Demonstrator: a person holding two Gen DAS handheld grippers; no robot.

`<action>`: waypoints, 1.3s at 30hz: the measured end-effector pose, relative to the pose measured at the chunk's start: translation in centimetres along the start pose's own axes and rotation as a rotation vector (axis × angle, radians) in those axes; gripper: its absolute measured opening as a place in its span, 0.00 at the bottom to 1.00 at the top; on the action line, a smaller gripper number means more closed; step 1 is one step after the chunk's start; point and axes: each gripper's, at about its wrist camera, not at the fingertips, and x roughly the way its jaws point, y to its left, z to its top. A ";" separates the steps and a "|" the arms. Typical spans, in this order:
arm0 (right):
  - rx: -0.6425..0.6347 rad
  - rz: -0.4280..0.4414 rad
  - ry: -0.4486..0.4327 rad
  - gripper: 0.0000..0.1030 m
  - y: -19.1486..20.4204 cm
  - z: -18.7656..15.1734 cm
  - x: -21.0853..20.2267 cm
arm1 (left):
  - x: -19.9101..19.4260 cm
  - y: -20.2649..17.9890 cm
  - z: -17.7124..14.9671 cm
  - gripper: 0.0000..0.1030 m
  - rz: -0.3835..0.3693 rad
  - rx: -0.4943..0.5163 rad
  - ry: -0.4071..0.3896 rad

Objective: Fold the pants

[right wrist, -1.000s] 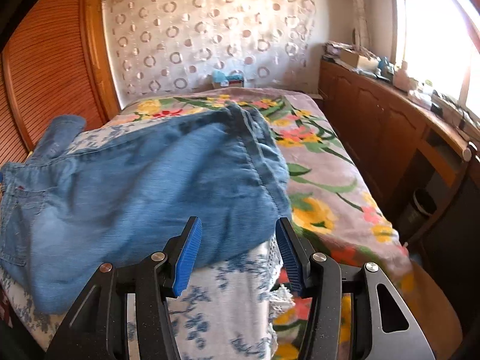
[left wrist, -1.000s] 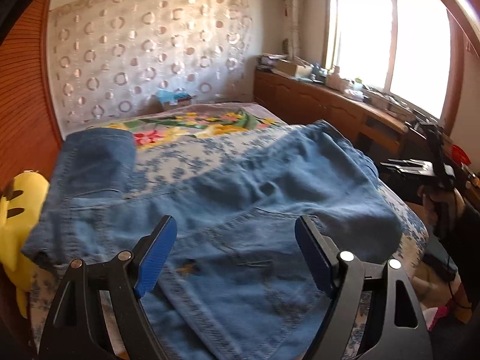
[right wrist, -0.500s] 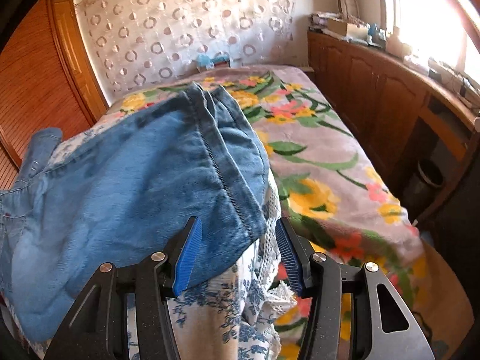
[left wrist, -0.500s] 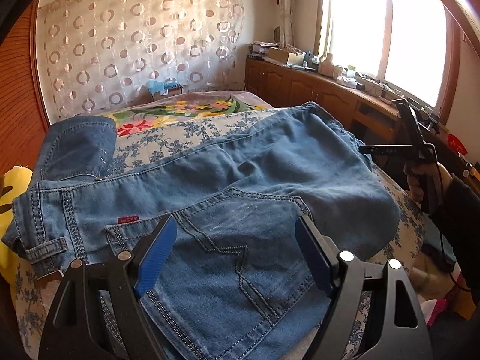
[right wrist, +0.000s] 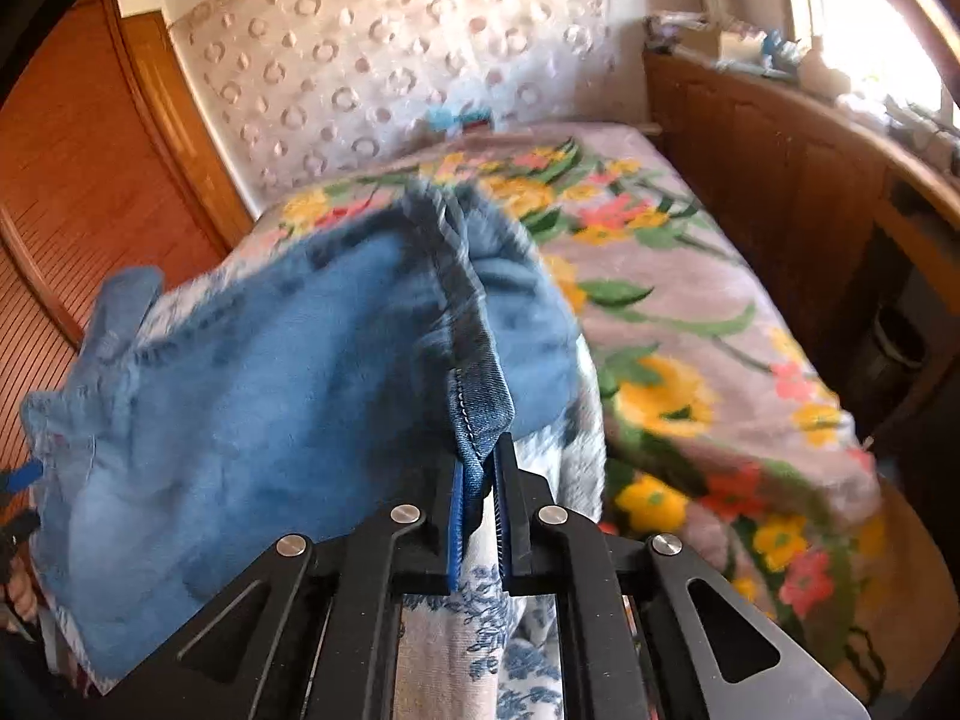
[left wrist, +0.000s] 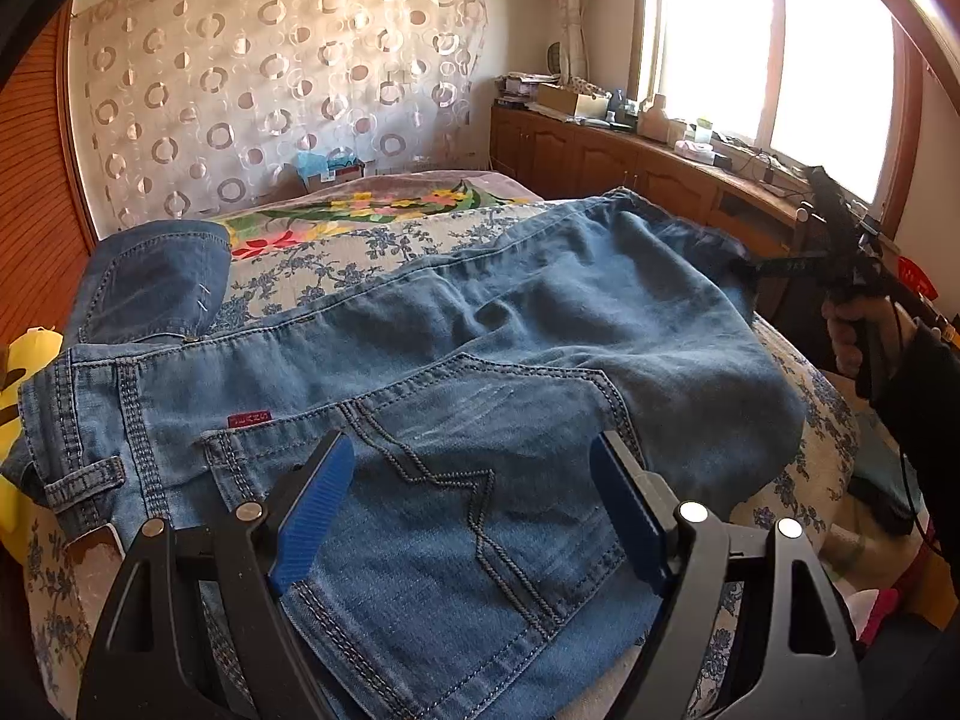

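The jeans (left wrist: pixel 468 348) lay spread across the near end of the bed (left wrist: pixel 372 246), back side up, their long axis running left to right: waistband and belt loops at the left edge, the leg hems at the right edge. One leg was doubled back, its end resting at the far left beside the orange louvred wall.

The left gripper (left wrist: pixel 468 510) hovered just above the seat of the jeans with its blue pads wide apart, holding nothing; the stitched back pocket (left wrist: pixel 480 468) sat directly between and beneath its fingers.

The right gripper (right wrist: pixel 477 498) was clamped on the hem corner of a leg (right wrist: pixel 480 414), the denim pinched between its pads and lifted slightly off the floral bedspread (right wrist: pixel 690 324). In the left wrist view that gripper showed at the far right edge of the jeans, in the person's hand.

So the hem end belonged to the right gripper and the waist end lay nearer the left one. I judged that any fold would carry the held hem leftward along the long axis, toward the waistband, while the left gripper was placed to pin or take the seat. A one-corner hold could let the hem sag or twist.
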 end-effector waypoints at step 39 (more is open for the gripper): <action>-0.488 0.559 -0.077 0.11 23.8 -0.8 -6.5 | -9.9 8.7 -1.7 0.79 0.194 -0.124 -0.110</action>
